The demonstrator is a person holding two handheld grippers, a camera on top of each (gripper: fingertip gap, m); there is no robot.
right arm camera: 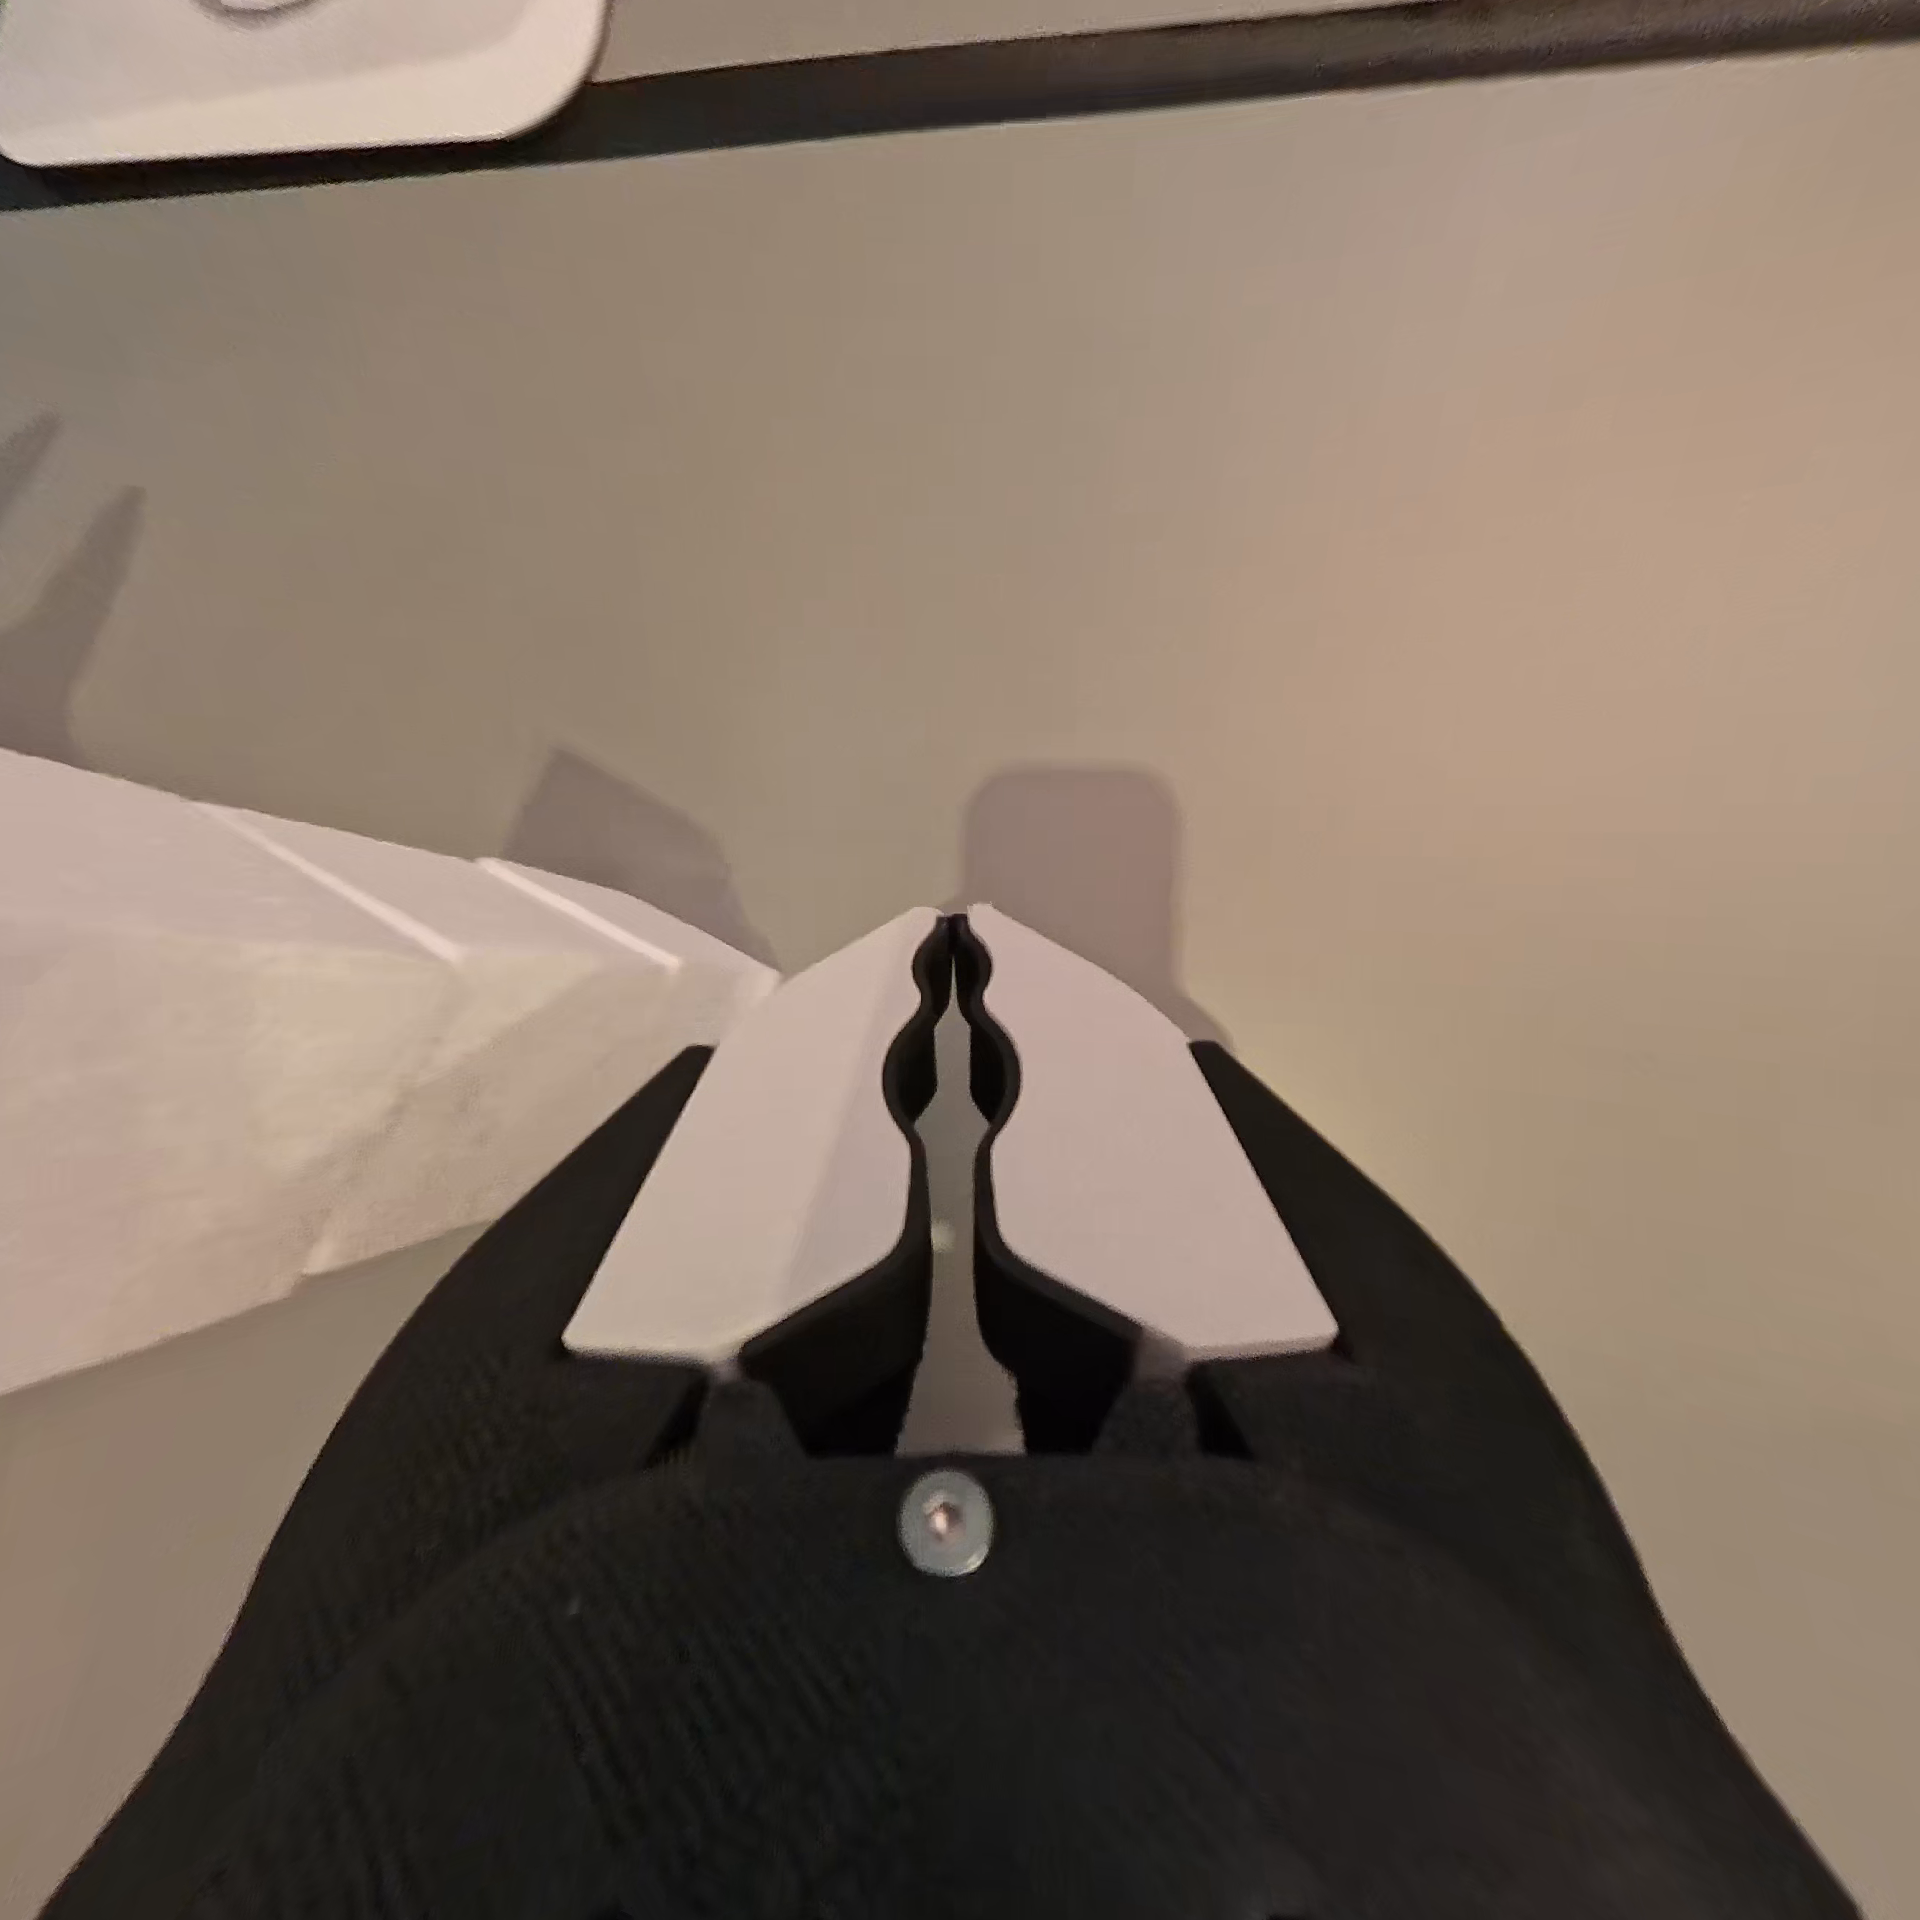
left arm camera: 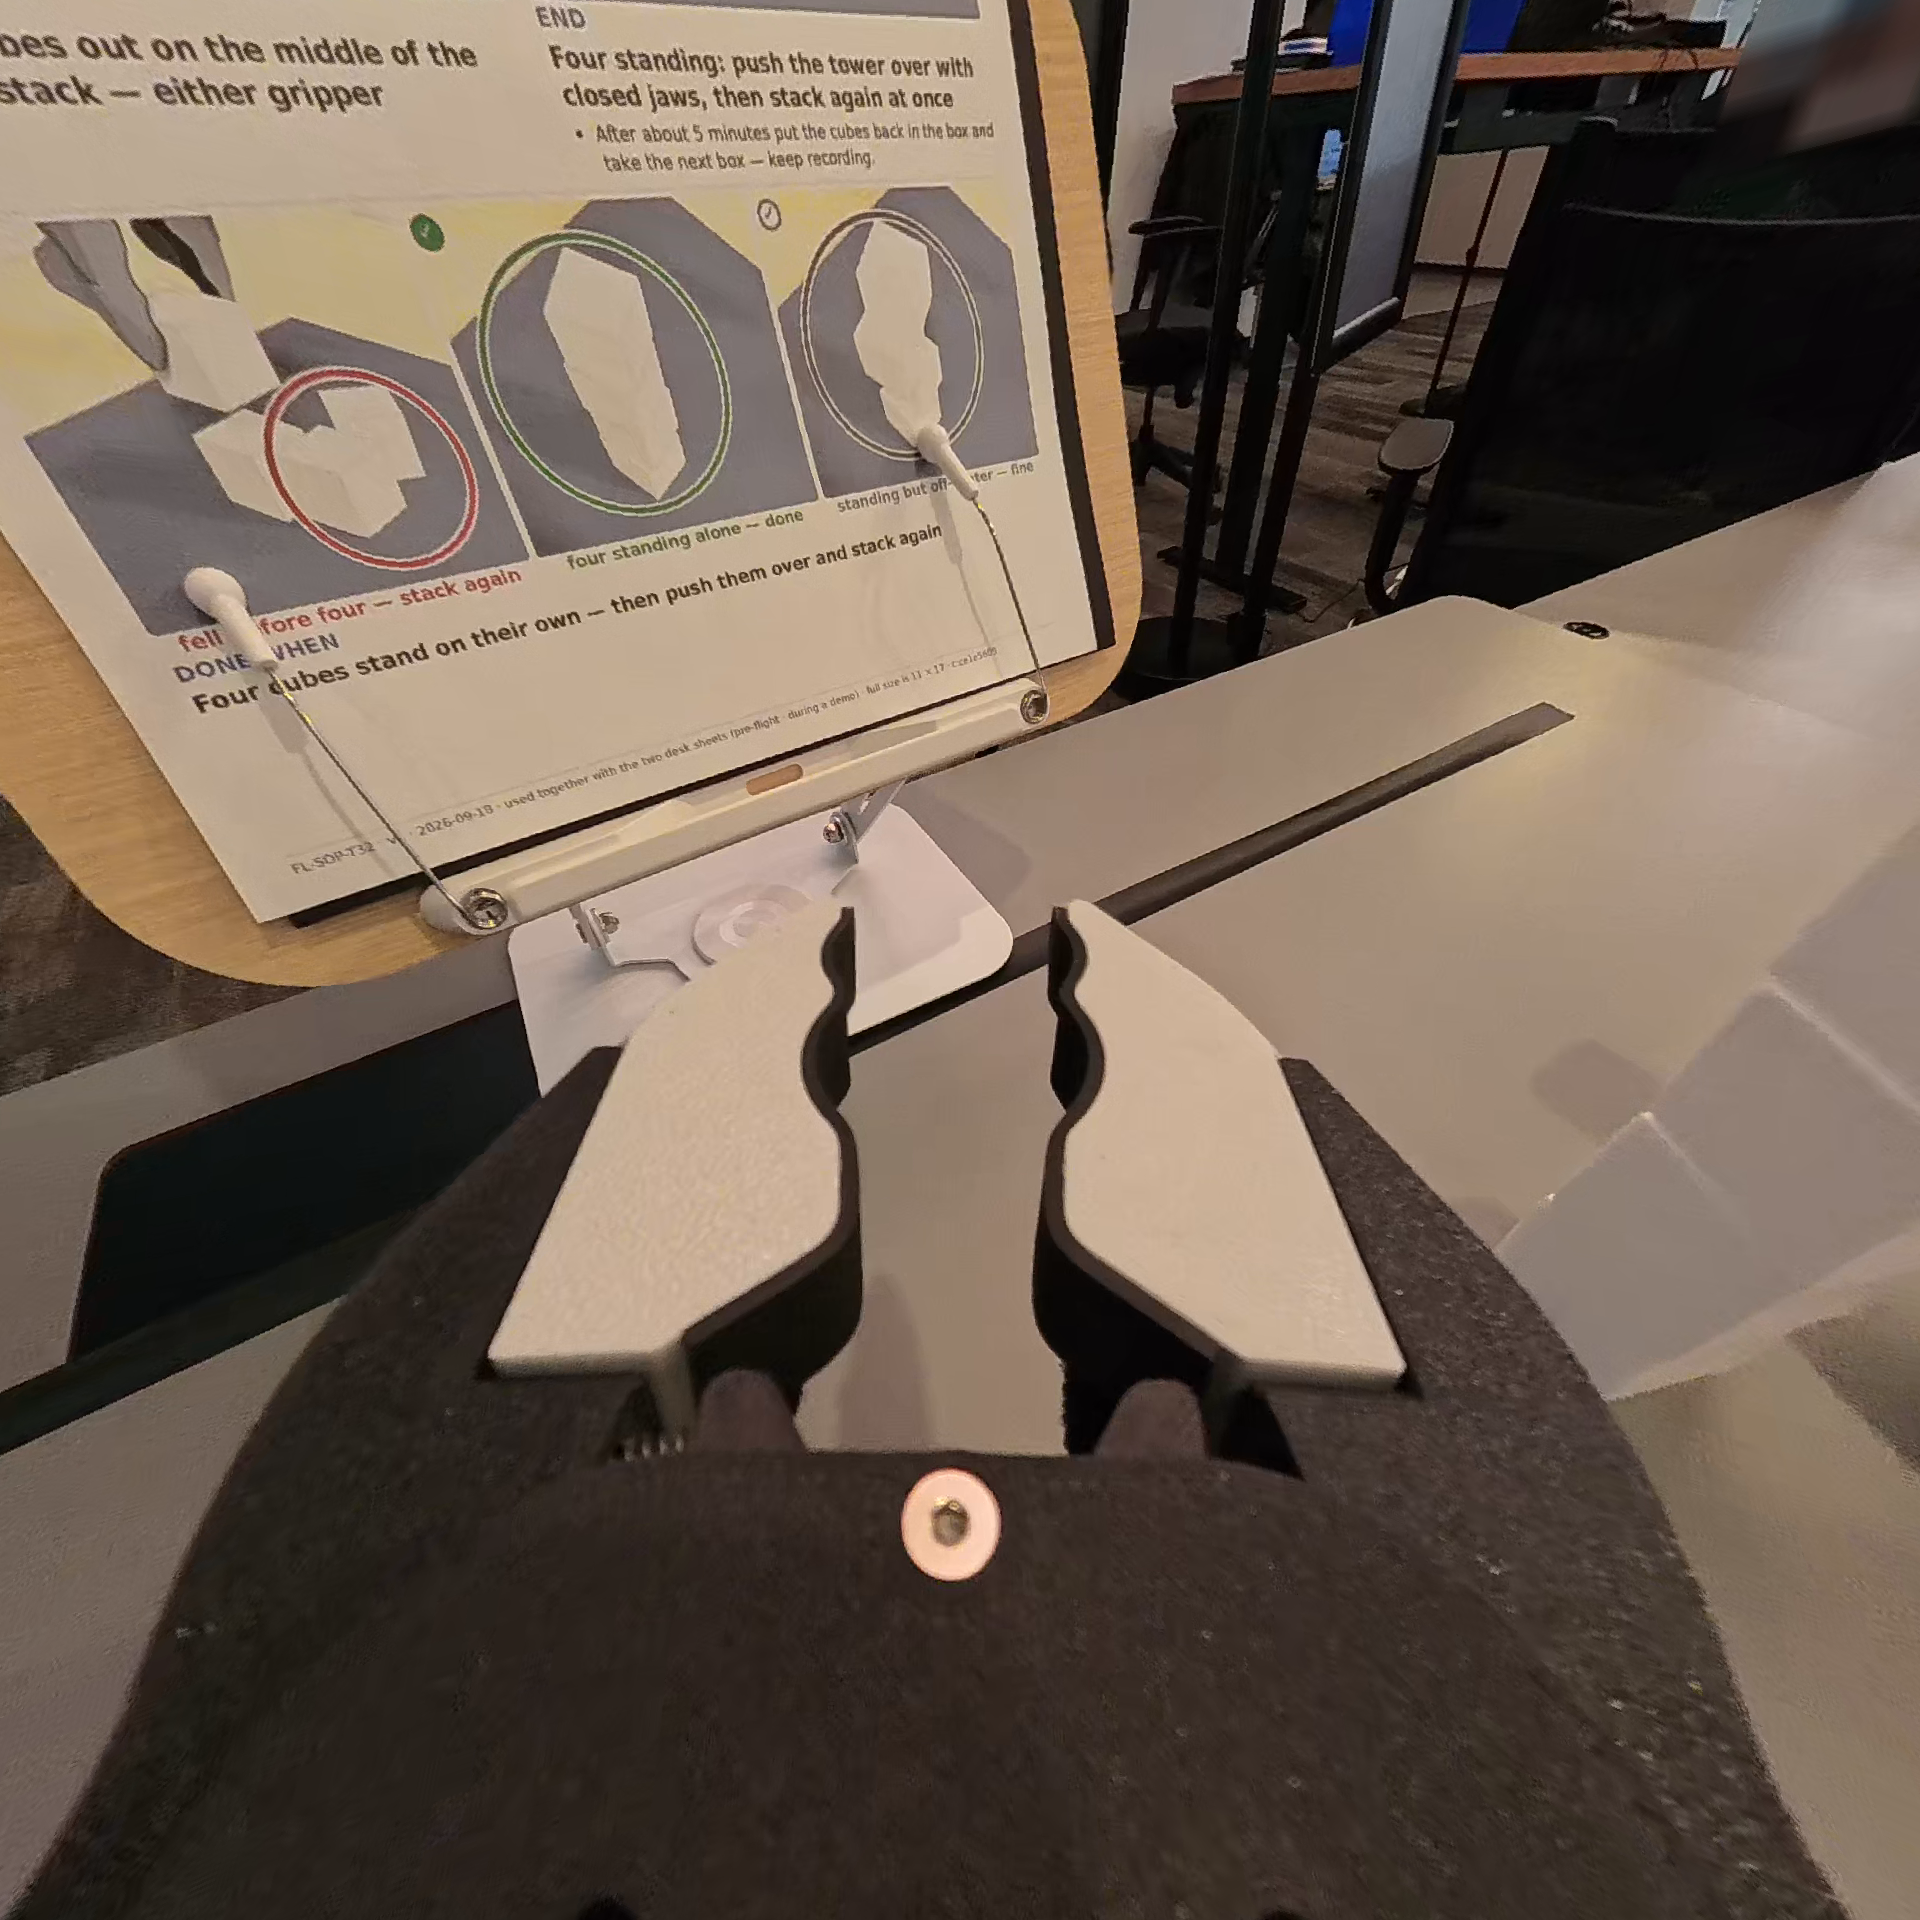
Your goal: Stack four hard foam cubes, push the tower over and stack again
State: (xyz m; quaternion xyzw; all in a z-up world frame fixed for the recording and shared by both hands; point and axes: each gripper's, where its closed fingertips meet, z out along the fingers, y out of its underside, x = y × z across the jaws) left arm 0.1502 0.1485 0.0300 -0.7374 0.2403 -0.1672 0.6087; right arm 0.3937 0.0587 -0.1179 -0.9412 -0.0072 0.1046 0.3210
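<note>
Several white foam cubes (right arm camera: 260, 1039) sit face to face in one block that reaches in from the left of the right wrist view. Its near end lies right beside my right gripper's left finger. My right gripper (right arm camera: 954, 923) is shut and empty, low over the grey table (right arm camera: 1143, 520). In the left wrist view the same cubes (left arm camera: 1704, 1174) are a blurred stepped white line at the right edge, slanting up to the right. I cannot tell whether it stands or tips. My left gripper (left arm camera: 951, 930) is open and empty, well left of the cubes.
A wooden document stand with a printed sheet (left arm camera: 520, 416) rises at the back left on a white base (left arm camera: 914, 935), which also shows in the right wrist view (right arm camera: 291, 83). A dark strip (left arm camera: 1351, 800) crosses the table. Office chairs and desks stand beyond the far edge.
</note>
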